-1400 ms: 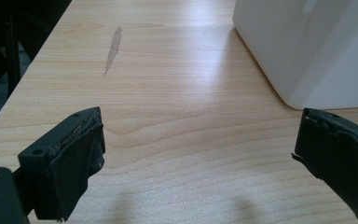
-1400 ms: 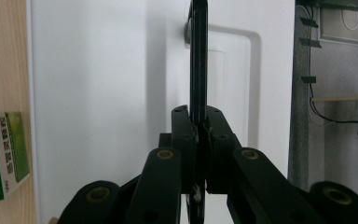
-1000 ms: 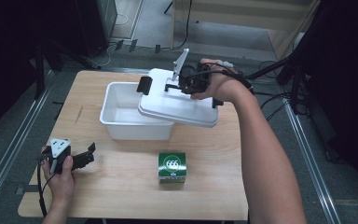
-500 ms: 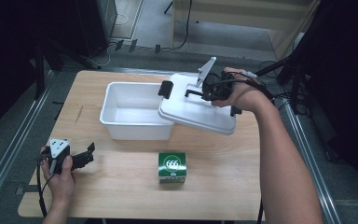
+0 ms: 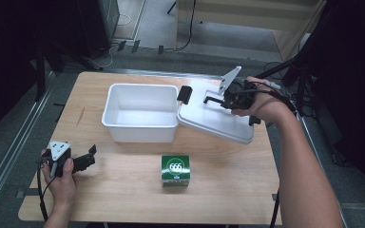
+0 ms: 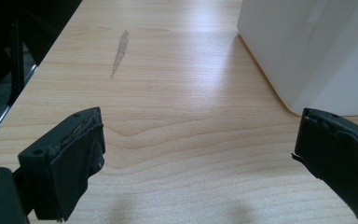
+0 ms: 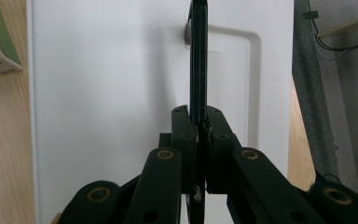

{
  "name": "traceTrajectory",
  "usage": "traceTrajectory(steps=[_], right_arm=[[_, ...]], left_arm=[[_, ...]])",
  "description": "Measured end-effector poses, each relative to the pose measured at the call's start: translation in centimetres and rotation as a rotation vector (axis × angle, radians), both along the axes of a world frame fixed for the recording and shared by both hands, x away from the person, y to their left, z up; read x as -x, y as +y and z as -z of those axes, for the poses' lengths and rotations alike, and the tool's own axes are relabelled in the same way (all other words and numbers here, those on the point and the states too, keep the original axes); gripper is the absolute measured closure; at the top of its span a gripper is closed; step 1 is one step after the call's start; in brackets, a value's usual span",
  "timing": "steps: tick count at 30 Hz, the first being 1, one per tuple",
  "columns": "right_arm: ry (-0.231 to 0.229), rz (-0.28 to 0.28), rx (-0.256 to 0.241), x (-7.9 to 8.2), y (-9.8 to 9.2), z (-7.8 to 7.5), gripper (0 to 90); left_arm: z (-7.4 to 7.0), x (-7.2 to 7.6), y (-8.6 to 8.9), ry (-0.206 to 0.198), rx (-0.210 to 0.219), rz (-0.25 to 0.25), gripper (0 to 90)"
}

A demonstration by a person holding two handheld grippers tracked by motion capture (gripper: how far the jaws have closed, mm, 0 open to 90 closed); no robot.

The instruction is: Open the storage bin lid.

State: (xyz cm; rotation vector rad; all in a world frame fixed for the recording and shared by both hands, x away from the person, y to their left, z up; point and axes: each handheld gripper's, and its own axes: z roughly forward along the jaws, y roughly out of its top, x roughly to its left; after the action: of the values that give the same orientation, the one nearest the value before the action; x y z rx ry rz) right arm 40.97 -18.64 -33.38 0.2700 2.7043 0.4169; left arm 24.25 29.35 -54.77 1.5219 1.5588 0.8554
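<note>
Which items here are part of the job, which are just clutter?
In the job:
- lid, held by its black handle in the shut right gripper, off to the right of the box
- white box, open

Lying about:
- green carton, untouched
- left gripper, open, low over the table

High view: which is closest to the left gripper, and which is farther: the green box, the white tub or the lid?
From the left gripper, at the table's front left:
1. White tub, behind it and to the right, open.
2. Green box, to the right along the front; nearly as close as the tub.
3. Lid, far right, held by the right gripper.
</note>
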Motion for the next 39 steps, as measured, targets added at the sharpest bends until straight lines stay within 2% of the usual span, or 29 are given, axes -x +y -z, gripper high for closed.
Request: traceTrajectory(steps=[7, 13, 21, 39], right_arm=[[0.009, 0.013, 0.007, 0.3, -1.7, 1.1, 85.4], [0.022, 0.03, 0.01, 0.6, -2.5, 2.1, 85.4], [0.043, 0.029, 0.035, 1.0, -2.9, 4.9, 85.4], [0.062, 0.053, 0.039, 1.5, -3.5, 9.8, 85.4]], left_arm=[[0.0, 0.0, 0.0, -0.001, 0.001, 0.0, 2.3], [0.0, 0.0, 0.0, -0.001, -0.001, 0.001, 2.3], [0.0, 0.0, -0.1, 0.0, -0.003, 0.004, 2.3], [0.0, 0.0, -0.1, -0.001, -0.007, 0.003, 2.3]])
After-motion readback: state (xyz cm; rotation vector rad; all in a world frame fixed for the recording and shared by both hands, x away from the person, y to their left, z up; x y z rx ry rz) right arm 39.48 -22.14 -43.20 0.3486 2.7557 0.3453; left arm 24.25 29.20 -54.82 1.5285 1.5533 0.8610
